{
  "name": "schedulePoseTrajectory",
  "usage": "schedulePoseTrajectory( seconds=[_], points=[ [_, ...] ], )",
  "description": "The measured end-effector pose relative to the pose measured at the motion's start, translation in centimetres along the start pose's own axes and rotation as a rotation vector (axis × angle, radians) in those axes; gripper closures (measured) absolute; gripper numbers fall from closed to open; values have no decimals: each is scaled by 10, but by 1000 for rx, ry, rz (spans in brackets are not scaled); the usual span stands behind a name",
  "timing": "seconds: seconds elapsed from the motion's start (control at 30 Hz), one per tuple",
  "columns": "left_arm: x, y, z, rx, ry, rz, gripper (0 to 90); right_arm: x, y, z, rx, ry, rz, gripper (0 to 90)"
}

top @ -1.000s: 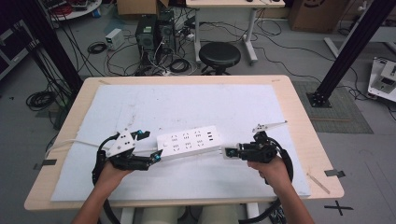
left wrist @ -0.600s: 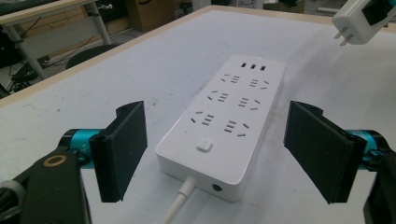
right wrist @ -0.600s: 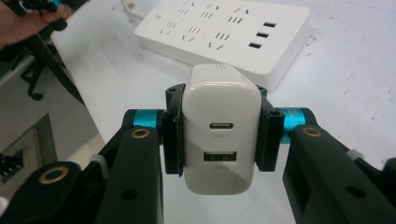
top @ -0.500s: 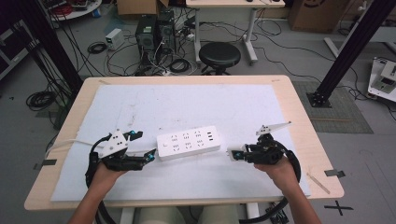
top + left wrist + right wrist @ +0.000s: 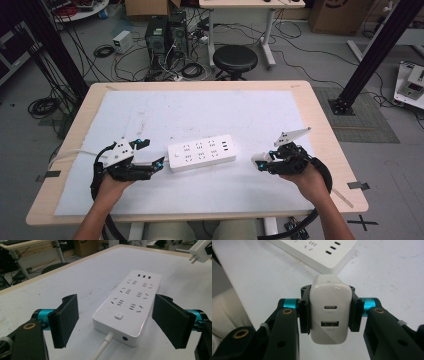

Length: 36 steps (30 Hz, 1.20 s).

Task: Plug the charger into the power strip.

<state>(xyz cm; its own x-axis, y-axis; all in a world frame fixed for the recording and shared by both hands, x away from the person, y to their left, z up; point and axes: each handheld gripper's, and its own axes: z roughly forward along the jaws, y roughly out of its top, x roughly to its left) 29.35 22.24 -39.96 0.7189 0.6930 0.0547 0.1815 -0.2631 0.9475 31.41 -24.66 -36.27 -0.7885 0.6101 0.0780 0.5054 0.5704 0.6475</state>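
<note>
From the high view, the white power strip (image 5: 201,153) lies flat on the pale mat of the counter (image 5: 320,120), near the person's edge and between the two hands. Its long axis runs left to right with a slight upward tilt toward the right, and its cord leaves from the left end. The left tongs (image 5: 159,164) sit just beside that cord end, likely placed to steady the strip so it cannot slide. The right tongs (image 5: 258,161) hover off the strip's right end, apart from it, carrying a small white charger (image 5: 260,159).

In the left gripper view, the left tongs (image 5: 120,322) stand wide, one pad on either side of the power strip's (image 5: 130,305) cord end without pressing on it. The strip points away from the camera, socket face up, its three small ports at the far end. The charger (image 5: 201,248) shows at the top right corner with its prongs aimed down toward the strip.

In the right gripper view, the right tongs (image 5: 329,312) are clamped on the charger (image 5: 329,312) by its two sides, its ports facing the camera and its plug end pointing ahead at the power strip (image 5: 317,252), probably so the prongs can be lined up with a socket.
</note>
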Motion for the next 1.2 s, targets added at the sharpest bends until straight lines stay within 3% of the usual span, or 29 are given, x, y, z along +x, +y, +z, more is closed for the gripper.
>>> schedulePoseTrajectory(
  seconds=[0.17, 0.23, 0.27, 0.5, 0.87, 1.03, 1.17, 1.2],
  points=[
    [1, -2, 0, -1, 4, -4, 216, 0, 6, -3, 37, -50, -65, 631],
    [2, -2, 0, -1, 3, -6, 216, 1, 7, -3, 48, -58, -68, 631],
    [2, -3, -1, 0, 2, -9, 216, 2, 10, -2, 65, -87, -105, 630],
    [3, -4, -2, -6, 5, -13, 216, 6, 18, 3, 95, -121, -174, 630],
    [4, -6, -4, -15, 11, -23, 216, 8, 35, 7, 103, -116, -204, 630],
    [4, -7, -5, -23, 12, -27, 216, 12, 46, 16, 104, -77, -209, 630],
    [6, -8, -7, -28, 19, -31, 216, 13, 51, 19, 91, -41, -194, 631],
    [6, -9, -8, -30, 22, -34, 216, 12, 52, 19, 83, -12, -175, 630]
  ],
)
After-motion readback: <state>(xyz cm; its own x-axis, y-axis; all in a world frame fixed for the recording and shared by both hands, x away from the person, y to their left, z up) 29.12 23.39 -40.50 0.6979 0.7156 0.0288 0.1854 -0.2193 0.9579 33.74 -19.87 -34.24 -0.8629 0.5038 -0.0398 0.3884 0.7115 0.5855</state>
